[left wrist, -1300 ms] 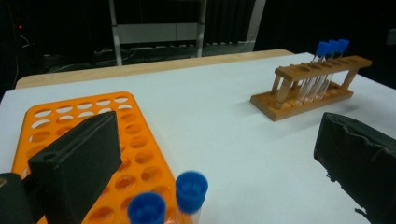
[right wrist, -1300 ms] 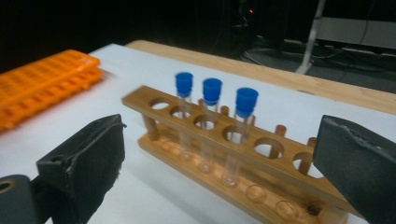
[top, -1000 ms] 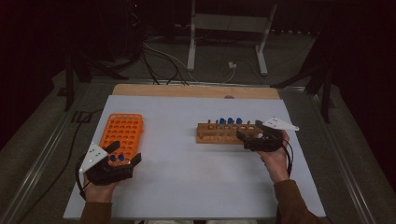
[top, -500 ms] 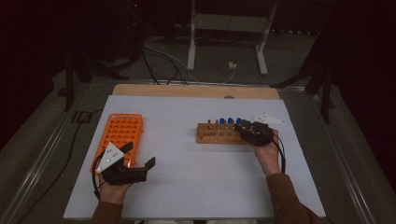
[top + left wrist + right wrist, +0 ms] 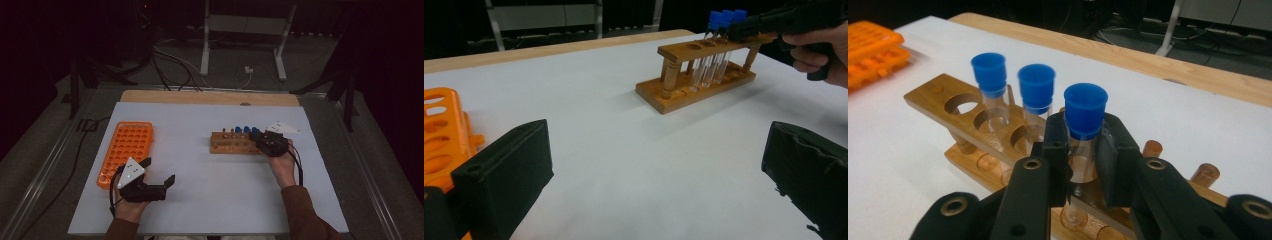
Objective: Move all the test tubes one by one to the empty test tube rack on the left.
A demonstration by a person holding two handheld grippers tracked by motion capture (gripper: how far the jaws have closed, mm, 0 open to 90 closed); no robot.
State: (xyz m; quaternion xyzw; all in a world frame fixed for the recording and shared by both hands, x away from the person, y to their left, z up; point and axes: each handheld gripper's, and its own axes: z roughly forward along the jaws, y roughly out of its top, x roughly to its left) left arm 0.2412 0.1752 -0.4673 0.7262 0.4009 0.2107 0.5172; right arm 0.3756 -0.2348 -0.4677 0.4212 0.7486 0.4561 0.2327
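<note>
The right gripper [image 5: 1083, 165], low in the middle of the right gripper view, had its jaws closed on a clear test tube [image 5: 1081, 155] with a blue cap; they had just been closing, with the tube between them, and both pads pressed on the glass below the cap. That tube stood upright in the wooden rack [image 5: 943, 97], the nearest of a row of three. Two more blue-capped tubes [image 5: 1035, 100] stood in the holes behind it, toward the upper left of that frame.

In the high view the right gripper [image 5: 261, 140] sat right of centre, at the right end of the wooden rack [image 5: 225, 146], with the person's hand below it.

The left gripper [image 5: 159, 172], at the lower left of the high view, had its jaws spread as wide as they went, with nothing between them but bare white table [image 5: 200, 200]. They had just been opening. The orange rack [image 5: 127, 150] lay just beside it, up and to the left.
</note>
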